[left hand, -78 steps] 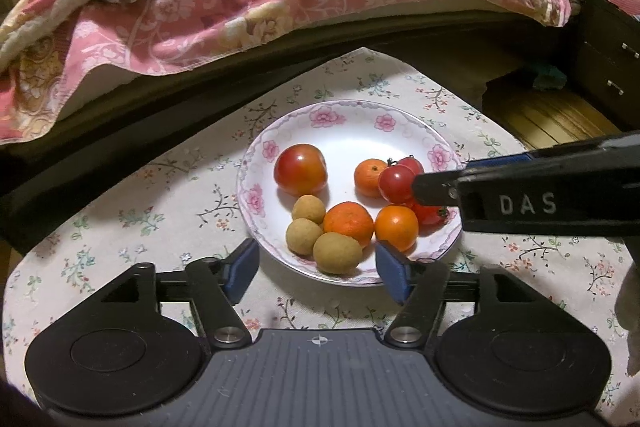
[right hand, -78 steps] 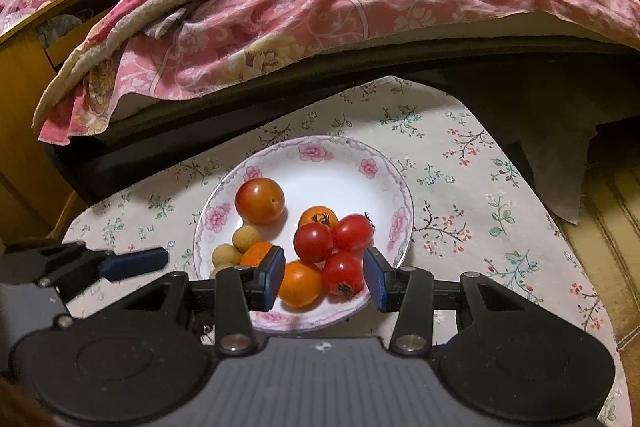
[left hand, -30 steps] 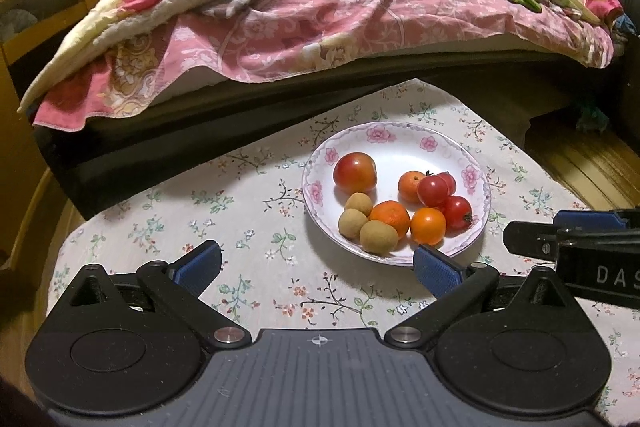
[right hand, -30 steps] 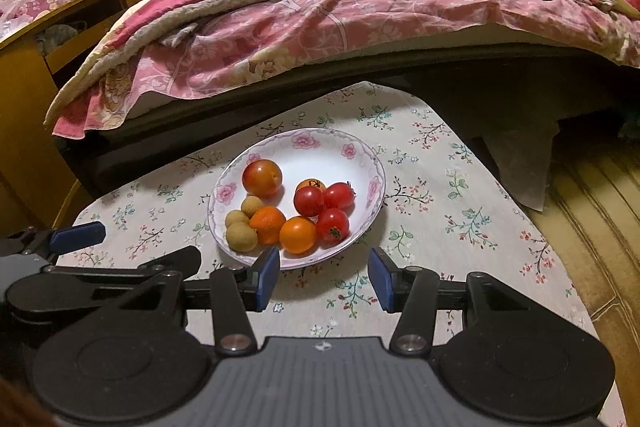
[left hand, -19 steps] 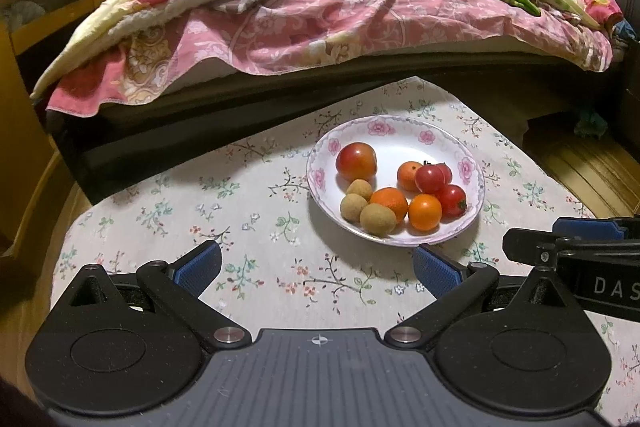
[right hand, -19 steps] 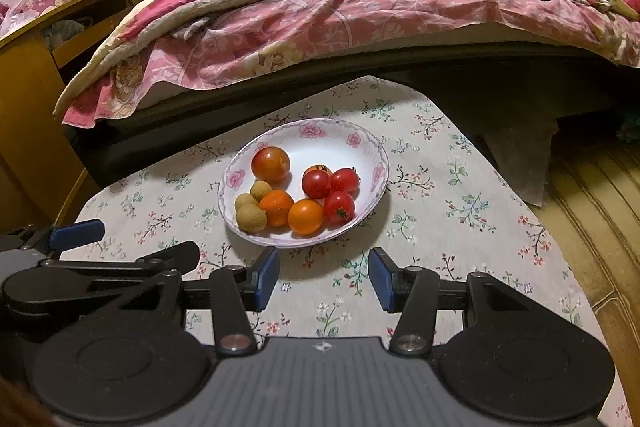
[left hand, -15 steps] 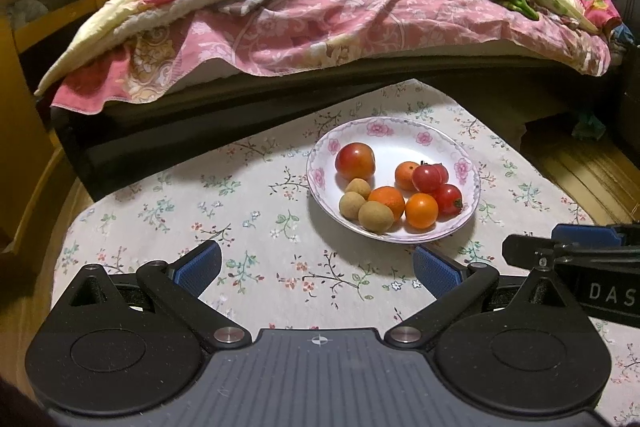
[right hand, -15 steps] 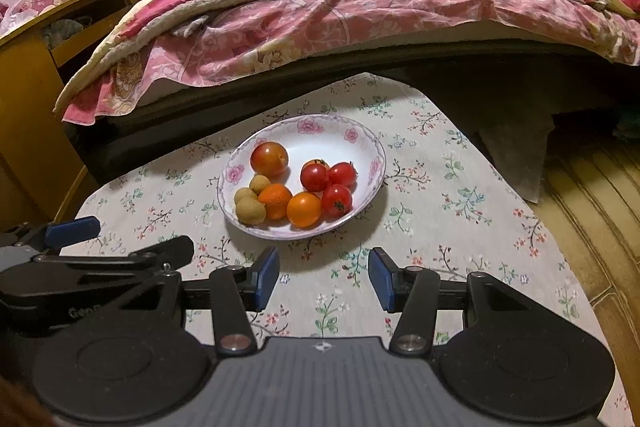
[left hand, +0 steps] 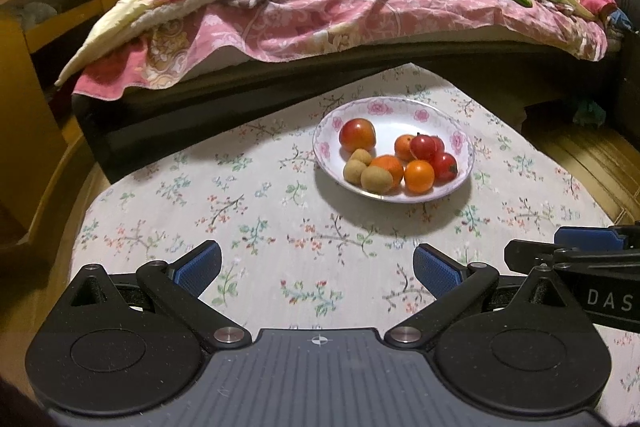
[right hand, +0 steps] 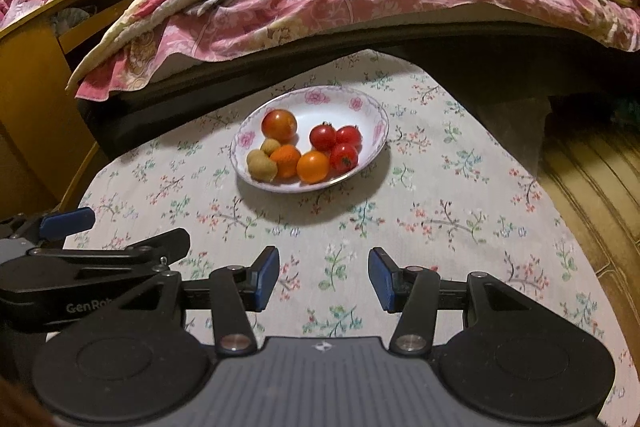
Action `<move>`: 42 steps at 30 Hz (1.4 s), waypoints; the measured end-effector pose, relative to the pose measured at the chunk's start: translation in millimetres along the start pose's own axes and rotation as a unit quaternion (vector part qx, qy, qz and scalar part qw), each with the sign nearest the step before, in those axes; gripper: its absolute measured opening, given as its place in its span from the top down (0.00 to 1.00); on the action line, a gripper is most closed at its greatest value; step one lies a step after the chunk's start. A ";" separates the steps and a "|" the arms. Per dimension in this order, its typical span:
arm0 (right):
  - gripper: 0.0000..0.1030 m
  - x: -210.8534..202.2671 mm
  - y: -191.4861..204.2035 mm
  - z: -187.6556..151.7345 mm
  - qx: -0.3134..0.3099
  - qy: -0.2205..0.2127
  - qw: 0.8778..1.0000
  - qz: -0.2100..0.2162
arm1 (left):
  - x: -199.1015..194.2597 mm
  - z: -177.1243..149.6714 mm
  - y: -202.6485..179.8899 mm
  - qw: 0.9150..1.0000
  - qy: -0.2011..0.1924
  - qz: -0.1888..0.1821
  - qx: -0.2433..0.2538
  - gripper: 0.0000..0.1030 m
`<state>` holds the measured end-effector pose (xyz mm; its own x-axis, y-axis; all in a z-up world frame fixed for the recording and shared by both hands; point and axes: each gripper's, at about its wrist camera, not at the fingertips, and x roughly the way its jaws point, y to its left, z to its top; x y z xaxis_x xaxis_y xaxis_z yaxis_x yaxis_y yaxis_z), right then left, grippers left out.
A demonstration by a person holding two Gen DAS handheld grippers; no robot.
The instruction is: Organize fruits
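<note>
My left tongs spread wide, empty; right tongs also parted, empty, both over floral table. Ahead: flowered plate w/ big tomato, 3 cherry tomatoes, oranges, 3 brown longans. Bed behind.

one floral-rimmed plate sits toward the far edge of the flowered tablecloth, holding one large tomato, three cherry tomatoes, three small orange citrus fruits and three brown longans. two grippers: the left gripper and the right gripper.
</note>
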<state>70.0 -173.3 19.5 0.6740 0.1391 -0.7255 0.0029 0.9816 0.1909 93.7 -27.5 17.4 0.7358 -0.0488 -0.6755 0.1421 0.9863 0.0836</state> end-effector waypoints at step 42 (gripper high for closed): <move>0.50 -26.7 13.1 -41.7 -0.014 0.015 1.000 0.003 | -33.6 -41.7 -3.0 1.000 0.019 0.014 0.000 0.02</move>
<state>21.3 -158.8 13.7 0.6522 0.1481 -0.7434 -0.0217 0.9840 0.1770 41.0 -22.2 9.3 0.7142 -0.0157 -0.6997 0.1225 0.9871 0.1028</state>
